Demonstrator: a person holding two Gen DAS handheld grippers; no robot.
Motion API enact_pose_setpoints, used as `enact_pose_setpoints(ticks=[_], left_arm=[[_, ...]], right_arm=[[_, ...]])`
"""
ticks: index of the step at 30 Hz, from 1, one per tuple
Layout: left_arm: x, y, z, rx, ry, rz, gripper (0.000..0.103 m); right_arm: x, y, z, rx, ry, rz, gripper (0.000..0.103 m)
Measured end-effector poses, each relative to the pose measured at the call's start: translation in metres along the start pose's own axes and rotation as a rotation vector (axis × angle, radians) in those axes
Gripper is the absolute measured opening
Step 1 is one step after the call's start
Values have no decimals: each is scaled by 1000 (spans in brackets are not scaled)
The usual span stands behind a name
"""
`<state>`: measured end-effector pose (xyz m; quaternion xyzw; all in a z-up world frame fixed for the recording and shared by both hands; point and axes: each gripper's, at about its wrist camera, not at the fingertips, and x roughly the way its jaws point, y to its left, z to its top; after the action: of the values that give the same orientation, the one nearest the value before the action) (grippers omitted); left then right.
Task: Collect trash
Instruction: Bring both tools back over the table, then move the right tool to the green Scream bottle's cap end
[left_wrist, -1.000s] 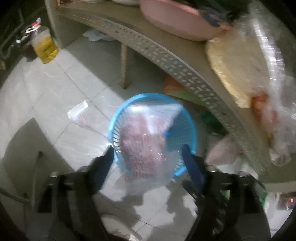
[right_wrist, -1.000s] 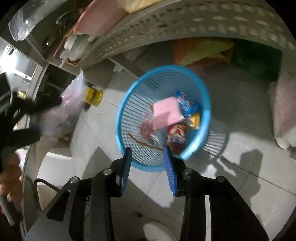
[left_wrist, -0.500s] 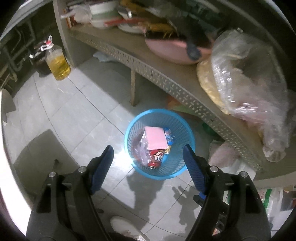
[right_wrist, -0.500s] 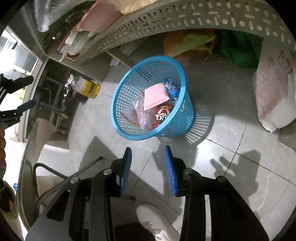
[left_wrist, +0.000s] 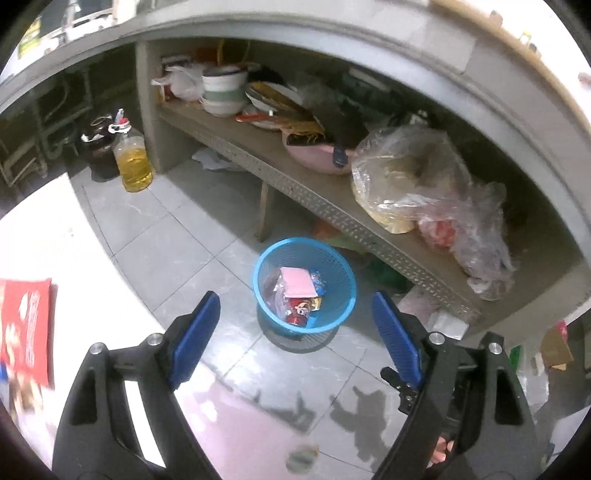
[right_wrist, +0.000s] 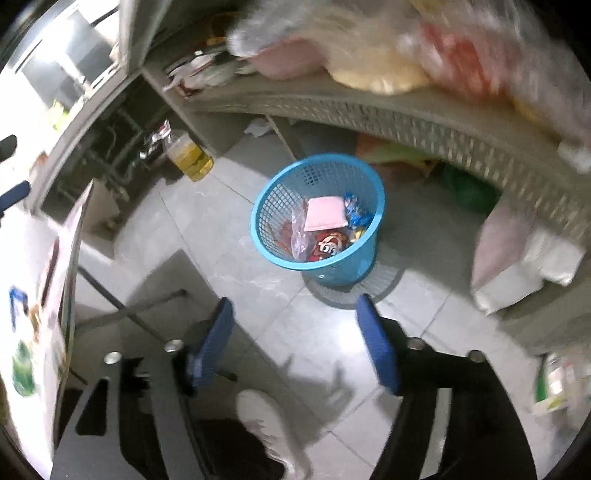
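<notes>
Blue mesh basket, pink packet

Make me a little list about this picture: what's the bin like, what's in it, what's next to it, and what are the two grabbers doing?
bin: blue basket, upright on the tiled floor
inside bin: pink flat packet on top, clear plastic bag, red cartoon wrapper, blue wrapper
near bin: oil bottle by the shelf post, cluttered shelf behind
left hand-held gripper: open, empty, jaws just opened further
right hand-held gripper: open, empty, jaws just opened
also seen: white shoe
</notes>
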<state>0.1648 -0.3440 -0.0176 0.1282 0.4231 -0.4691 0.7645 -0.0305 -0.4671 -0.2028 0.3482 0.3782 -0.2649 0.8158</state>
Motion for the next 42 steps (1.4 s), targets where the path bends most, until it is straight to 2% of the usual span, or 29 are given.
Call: enact_pose_setpoints(ticks=[3, 8, 11, 12, 14, 17, 19, 22, 26, 33, 37, 42], left_arm=[[-27, 4, -27, -8, -16, -12, 80], [-63, 23, -69, -100, -38, -13, 84], [-79, 33, -88, -162, -34, -42, 84], [-86, 38, -96, -193, -38, -52, 84], [-95, 42, -107, -217, -46, -60, 87], [-112, 50, -124, -242, -83, -61, 89], [-121, 55, -134, -263, -94, -74, 90], [-132, 62, -146, -289, -101, -80, 90], [-150, 76, -163, -310, -113, -26, 90], [-190, 102, -198, -312, -135, 145, 95], [-213, 121, -217, -315, -149, 234, 95], [-238, 141, -240, -386, -202, 229, 95]], right_arm=[[-22, 21, -3, -76, -13, -66, 87], [-53, 42, -9, -138, -53, -125, 96], [-67, 56, -12, -168, -74, -202, 96], [-72, 64, -14, -198, -70, -255, 96], [-80, 79, -16, -275, -74, -309, 96], [-94, 99, -20, -373, -112, -353, 96], [-111, 115, -22, -419, -179, -363, 96], [-134, 139, -25, -456, -266, -305, 96], [-151, 170, -26, -493, -318, -168, 97], [-143, 223, -35, -521, -261, 65, 97], [-135, 254, -47, -567, -223, 147, 97], [-130, 277, -58, -605, -189, 233, 97]])
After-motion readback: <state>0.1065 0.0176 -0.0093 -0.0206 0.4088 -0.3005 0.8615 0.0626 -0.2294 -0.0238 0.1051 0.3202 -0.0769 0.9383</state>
